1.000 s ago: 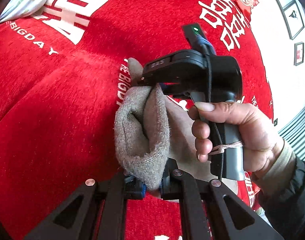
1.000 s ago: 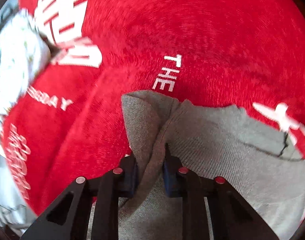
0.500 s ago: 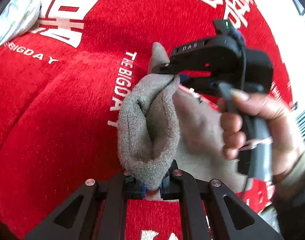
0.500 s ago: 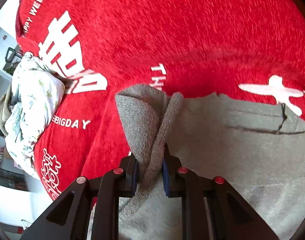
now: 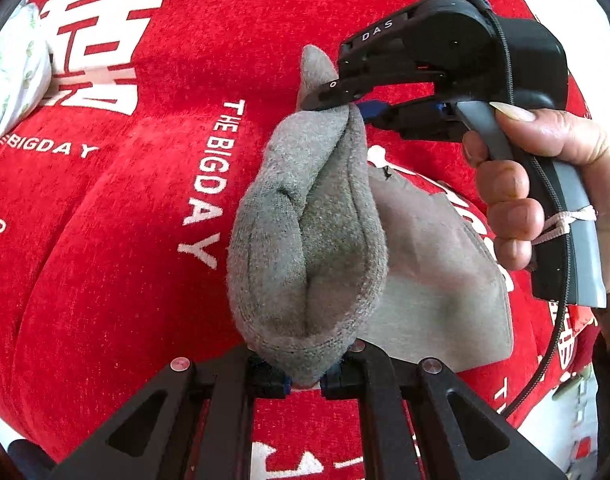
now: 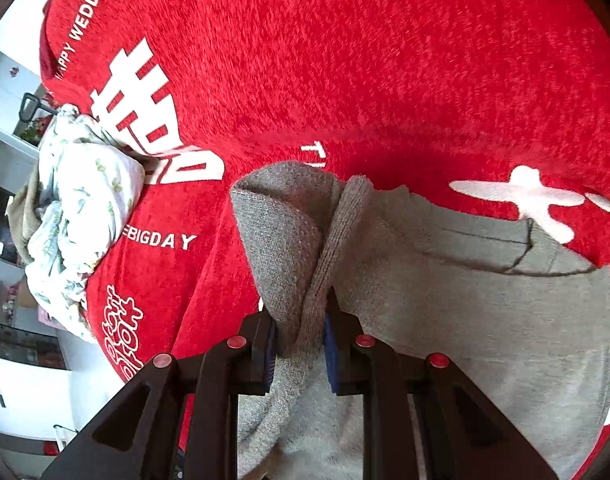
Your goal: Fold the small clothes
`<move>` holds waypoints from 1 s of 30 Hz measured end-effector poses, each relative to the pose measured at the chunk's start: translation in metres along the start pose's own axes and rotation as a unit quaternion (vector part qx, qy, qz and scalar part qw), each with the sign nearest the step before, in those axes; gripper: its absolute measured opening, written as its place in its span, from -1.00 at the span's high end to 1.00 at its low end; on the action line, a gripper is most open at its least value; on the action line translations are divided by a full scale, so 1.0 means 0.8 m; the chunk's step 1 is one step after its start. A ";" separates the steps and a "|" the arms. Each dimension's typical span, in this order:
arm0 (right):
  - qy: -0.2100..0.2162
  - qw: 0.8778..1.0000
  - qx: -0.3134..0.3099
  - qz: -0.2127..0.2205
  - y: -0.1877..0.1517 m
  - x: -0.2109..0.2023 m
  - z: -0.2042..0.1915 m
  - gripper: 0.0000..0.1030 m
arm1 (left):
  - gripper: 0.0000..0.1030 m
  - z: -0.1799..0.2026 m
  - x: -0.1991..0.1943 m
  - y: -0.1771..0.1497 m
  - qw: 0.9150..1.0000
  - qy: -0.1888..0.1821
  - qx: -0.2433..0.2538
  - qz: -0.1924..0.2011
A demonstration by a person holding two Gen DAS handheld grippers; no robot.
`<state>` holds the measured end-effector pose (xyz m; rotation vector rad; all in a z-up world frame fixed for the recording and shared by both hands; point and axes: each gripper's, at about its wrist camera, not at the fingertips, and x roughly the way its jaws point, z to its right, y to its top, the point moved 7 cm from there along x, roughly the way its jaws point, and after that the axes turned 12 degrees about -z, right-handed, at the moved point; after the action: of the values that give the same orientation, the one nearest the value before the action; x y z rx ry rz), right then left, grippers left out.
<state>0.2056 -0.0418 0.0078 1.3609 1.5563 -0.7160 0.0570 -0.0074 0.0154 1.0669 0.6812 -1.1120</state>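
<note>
A small grey knit garment (image 5: pixel 305 248) hangs lifted above a red cloth with white lettering (image 5: pixel 117 240). My left gripper (image 5: pixel 303 374) is shut on its near edge. My right gripper (image 5: pixel 345 106), held by a hand, is shut on the far edge, so the thick hem stretches between the two. In the right wrist view the right gripper (image 6: pixel 301 344) pinches the bunched hem, and the rest of the garment (image 6: pixel 485 312) spreads flat to the right on the red cloth (image 6: pixel 345 60).
A crumpled white floral cloth (image 6: pixel 77 208) lies at the red cloth's left edge; it also shows in the left wrist view (image 5: pixel 9 76). Room furniture and a white floor lie beyond that edge.
Both grippers have lifted the garment's edge higher and moved further apart, so the hem between them is stretched longer. The right gripper has moved up and away from the left one.
</note>
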 end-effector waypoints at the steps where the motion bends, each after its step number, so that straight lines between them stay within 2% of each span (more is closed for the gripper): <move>1: 0.002 1.000 0.000 0.003 -0.002 -0.005 0.003 0.58 | 0.81 0.005 0.000 0.000 1.000 0.003 0.005 0.000; 7: 0.019 1.000 0.001 0.012 -0.009 -0.026 0.026 0.58 | 0.81 0.038 0.003 -0.004 0.999 0.014 0.029 0.000; 13: 0.009 1.000 -0.020 0.013 -0.017 -0.056 0.047 0.58 | 0.81 0.089 0.012 -0.013 0.994 0.049 0.092 0.013; 17: 0.003 1.000 -0.021 0.013 -0.027 -0.067 0.066 0.58 | 0.81 0.109 0.023 -0.017 0.993 0.052 0.105 0.003; 30: 0.024 0.999 -0.006 0.023 -0.042 -0.085 0.109 0.58 | 0.81 0.142 0.042 -0.021 0.989 0.068 0.129 -0.015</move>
<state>0.1939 -0.1549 0.0287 1.4101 1.5588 -0.6489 0.0452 -0.1265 0.0233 1.3673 0.6754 -1.1832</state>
